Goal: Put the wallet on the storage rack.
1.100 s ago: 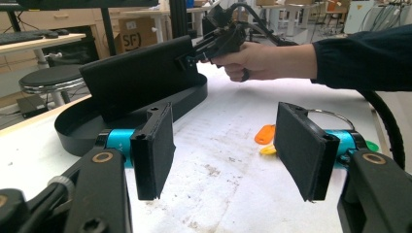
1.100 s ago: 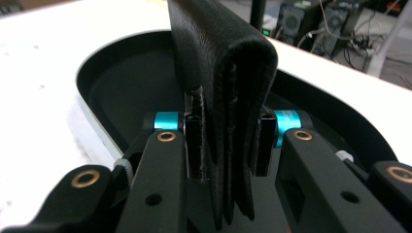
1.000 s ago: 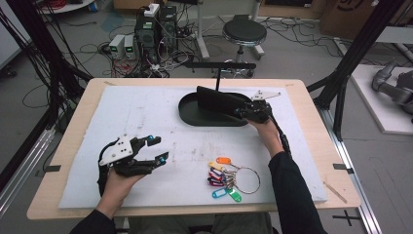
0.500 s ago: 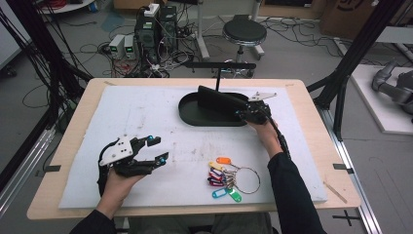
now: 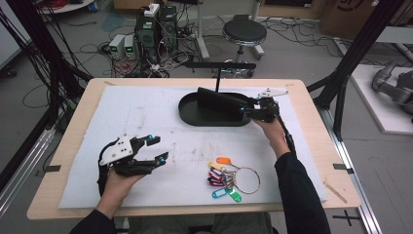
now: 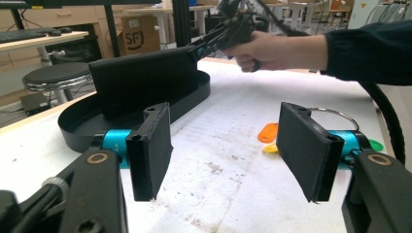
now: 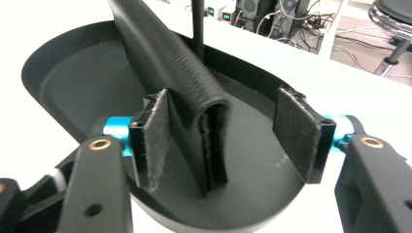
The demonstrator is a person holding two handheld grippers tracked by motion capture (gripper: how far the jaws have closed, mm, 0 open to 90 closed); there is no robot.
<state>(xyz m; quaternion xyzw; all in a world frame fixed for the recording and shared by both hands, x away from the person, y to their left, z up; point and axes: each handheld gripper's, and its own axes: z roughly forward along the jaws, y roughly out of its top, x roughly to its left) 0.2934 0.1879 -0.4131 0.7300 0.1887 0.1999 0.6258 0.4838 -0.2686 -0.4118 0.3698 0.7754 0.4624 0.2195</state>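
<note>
- Tabletop (image 5: 73, 117): near edge cut off by the frame in the high view.
- Black oval tray (image 5: 195, 112): toward the far edge, right of centre.
- Folded black wallet (image 5: 221, 100): stands on edge in the tray, fold uppermost, long axis left to right; its far end is hidden in the right gripper view.
- Right gripper (image 7: 221, 136): jaws have just been opening; wallet end between them, right pad clear, left pad contact unclear.
- Left gripper (image 5: 152, 149): wide, empty, near the left near corner.
- Key ring (image 5: 229, 178): near edge; tags partly hidden in the left gripper view.
</note>
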